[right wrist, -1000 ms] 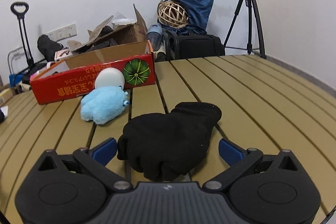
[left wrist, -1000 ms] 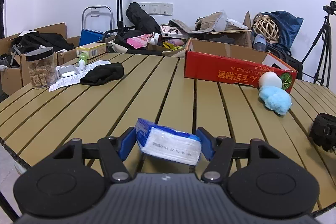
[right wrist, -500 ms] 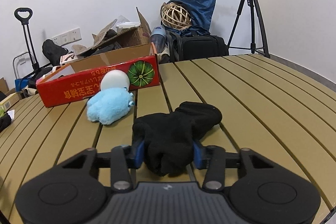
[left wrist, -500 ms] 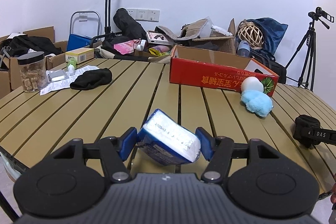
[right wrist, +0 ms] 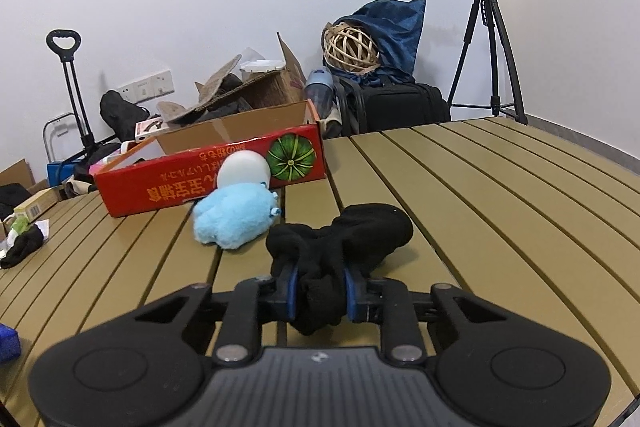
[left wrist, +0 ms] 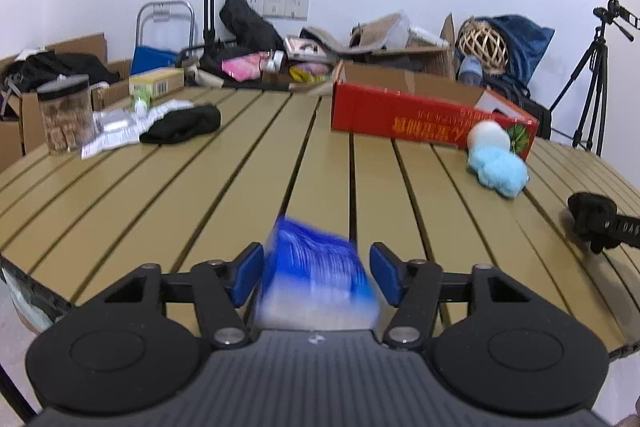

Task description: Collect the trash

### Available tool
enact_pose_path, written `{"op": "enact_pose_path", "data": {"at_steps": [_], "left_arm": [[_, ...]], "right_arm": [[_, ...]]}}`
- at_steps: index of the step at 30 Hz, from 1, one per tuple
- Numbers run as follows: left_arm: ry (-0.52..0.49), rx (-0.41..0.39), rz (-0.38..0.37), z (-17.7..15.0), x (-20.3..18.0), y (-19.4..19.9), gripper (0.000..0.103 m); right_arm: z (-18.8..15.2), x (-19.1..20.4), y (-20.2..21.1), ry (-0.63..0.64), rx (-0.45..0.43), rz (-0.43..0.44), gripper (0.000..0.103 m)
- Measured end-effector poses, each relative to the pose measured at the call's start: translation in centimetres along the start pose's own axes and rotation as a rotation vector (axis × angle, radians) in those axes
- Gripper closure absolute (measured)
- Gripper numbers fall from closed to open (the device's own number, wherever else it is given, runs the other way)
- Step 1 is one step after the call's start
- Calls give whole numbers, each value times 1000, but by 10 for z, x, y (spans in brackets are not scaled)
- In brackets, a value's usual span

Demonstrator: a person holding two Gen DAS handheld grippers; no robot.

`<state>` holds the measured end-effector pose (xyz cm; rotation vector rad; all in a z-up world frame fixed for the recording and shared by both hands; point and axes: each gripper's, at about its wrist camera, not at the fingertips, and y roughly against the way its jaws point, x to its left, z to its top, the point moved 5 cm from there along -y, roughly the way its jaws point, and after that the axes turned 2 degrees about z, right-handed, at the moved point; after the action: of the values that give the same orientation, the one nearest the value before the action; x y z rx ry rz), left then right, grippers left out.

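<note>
A blue and white tissue pack (left wrist: 320,291), blurred, sits between the pads of my left gripper (left wrist: 316,267) just above the near edge of the slatted table (left wrist: 160,207). The jaws are closing and the pads meet its sides. My right gripper (right wrist: 318,287) is still closing on a black glove (right wrist: 360,231), and its blue pads pinch the bunched cuff end. The glove's far end rests on the table. In the left wrist view that glove (left wrist: 588,215) shows at the far right. The tissue pack (right wrist: 6,343) peeks in at the left edge of the right wrist view.
A red cardboard box (left wrist: 420,115) lies open at the back, with a white ball (left wrist: 488,137) and a blue plush toy (left wrist: 498,171) in front of it. A second black glove (left wrist: 182,123), papers and a jar (left wrist: 66,115) sit at the left. Clutter and a tripod (right wrist: 492,39) stand behind.
My right gripper's jaws went from wide open to clamped on the black glove, bunching it. The tissue pack has twisted between the left jaws, which have narrowed.
</note>
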<state>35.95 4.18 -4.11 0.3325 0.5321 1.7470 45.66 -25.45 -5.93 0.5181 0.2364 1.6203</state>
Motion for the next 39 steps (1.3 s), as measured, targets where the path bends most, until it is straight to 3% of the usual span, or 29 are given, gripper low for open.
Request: {"op": "enact_pose_path", "data": {"at_steps": [8,13,23,28,39], "left_arm": [[-11,25,8,-6,0,-6,46],[-34,29,16,-9,-4,-8,34],[-20,41,21,-12,-2,-15,34],[-26,30,34,-12,-1,-15,50],[-31,-15,22,-9,-2,-5,51]], "right_arm": [[-1,-1,2,-10,-7,3,82],[-1,2,6,3,-19,11,82],[2,12,18,41,-55,34,82],[2,19,24,58,-67,47,82],[0,35,39,118,-99,84,82]]}}
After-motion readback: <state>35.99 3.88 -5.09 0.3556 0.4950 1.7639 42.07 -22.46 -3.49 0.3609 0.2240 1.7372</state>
